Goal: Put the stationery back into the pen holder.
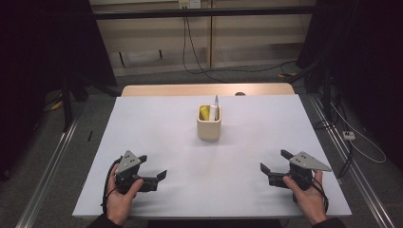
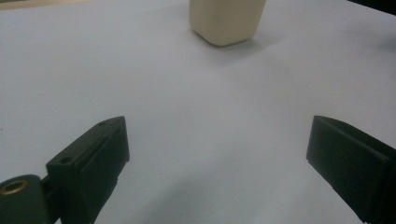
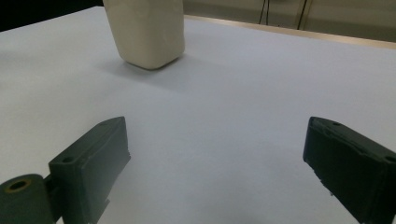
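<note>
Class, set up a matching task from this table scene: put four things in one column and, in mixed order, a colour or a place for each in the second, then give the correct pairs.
Column one:
1. holder
2. left gripper
3. right gripper
4. yellow item

Column two:
A. near edge of the table, on the person's right, jaws apart
B. cream, standing at mid-table
C. inside the holder, beside a white pen-like item
D. near edge of the table, on the person's left, jaws apart

Pairs: 1-B, 2-D, 3-A, 4-C
</note>
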The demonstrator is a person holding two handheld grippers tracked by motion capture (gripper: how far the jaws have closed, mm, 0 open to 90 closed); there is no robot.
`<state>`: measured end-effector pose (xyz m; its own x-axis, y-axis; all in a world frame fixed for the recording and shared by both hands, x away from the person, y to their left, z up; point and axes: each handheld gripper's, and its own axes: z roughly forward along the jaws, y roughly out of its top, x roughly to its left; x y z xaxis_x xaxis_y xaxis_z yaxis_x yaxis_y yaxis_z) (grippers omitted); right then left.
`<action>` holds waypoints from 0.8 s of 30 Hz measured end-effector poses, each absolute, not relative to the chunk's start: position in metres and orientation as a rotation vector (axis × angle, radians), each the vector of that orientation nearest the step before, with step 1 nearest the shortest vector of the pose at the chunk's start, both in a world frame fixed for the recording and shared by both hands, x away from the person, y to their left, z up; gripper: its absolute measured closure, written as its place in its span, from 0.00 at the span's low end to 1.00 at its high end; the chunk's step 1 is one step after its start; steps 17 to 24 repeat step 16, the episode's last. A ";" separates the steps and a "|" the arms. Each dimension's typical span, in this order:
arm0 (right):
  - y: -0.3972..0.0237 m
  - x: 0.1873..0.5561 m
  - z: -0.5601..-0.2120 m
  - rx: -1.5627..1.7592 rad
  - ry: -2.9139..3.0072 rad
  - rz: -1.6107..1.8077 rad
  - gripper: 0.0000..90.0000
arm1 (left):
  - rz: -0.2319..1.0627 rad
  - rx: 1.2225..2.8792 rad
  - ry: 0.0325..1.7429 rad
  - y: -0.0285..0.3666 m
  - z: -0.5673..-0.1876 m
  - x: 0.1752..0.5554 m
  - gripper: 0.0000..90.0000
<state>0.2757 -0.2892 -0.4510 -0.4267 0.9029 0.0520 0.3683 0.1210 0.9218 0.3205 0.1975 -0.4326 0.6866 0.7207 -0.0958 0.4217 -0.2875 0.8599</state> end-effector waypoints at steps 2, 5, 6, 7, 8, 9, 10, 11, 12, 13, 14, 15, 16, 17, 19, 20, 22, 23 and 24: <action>-0.290 0.273 -0.453 1.221 1.865 1.274 0.07 | 0.383 1.921 0.894 0.197 -0.433 0.320 0.07; -0.290 0.273 -0.454 1.219 1.859 1.277 0.07 | 0.386 1.918 0.899 0.198 -0.432 0.321 0.07; -0.290 0.274 -0.456 1.235 1.860 1.283 0.06 | 0.383 1.914 0.903 0.198 -0.432 0.321 0.07; -0.290 0.275 -0.457 1.253 1.868 1.286 0.06 | 0.379 1.914 0.896 0.198 -0.432 0.320 0.07; -0.289 0.275 -0.457 1.241 1.872 1.281 0.06 | 0.381 1.907 0.895 0.198 -0.431 0.320 0.07; -0.288 0.275 -0.457 1.236 1.869 1.273 0.06 | 0.381 1.907 0.894 0.198 -0.431 0.320 0.07; -0.288 0.275 -0.457 1.233 1.873 1.271 0.06 | 0.379 1.905 0.898 0.199 -0.431 0.320 0.07; -0.287 0.275 -0.457 1.237 1.874 1.278 0.06 | 0.380 1.905 0.897 0.199 -0.432 0.321 0.07; -0.287 0.276 -0.457 1.235 1.871 1.279 0.06 | 0.376 1.907 0.902 0.199 -0.432 0.321 0.07; -0.288 0.276 -0.457 1.233 1.867 1.281 0.06 | 0.378 1.912 0.902 0.200 -0.432 0.321 0.07; -0.288 0.277 -0.457 1.235 1.869 1.280 0.06 | 0.378 1.908 0.903 0.200 -0.432 0.321 0.07; -0.288 0.277 -0.457 1.242 1.868 1.279 0.06 | 0.377 1.904 0.906 0.200 -0.432 0.321 0.07; -0.288 0.277 -0.457 1.243 1.869 1.280 0.06 | 0.380 1.904 0.902 0.200 -0.431 0.321 0.07; -0.288 0.277 -0.457 1.243 1.869 1.280 0.06 | 0.380 1.904 0.902 0.200 -0.431 0.321 0.07; -0.288 0.277 -0.457 1.243 1.869 1.280 0.06 | 0.380 1.904 0.902 0.200 -0.431 0.321 0.07; -0.288 0.277 -0.457 1.243 1.869 1.280 0.06 | 0.380 1.904 0.902 0.200 -0.431 0.321 0.07; -0.288 0.277 -0.457 1.243 1.869 1.280 0.06 | 0.380 1.904 0.902 0.200 -0.431 0.321 0.07; -0.288 0.277 -0.457 1.243 1.869 1.280 0.06 | 0.380 1.904 0.902 0.200 -0.431 0.321 0.07; -0.288 0.277 -0.457 1.243 1.869 1.280 0.06 | 0.380 1.904 0.902 0.200 -0.431 0.321 0.07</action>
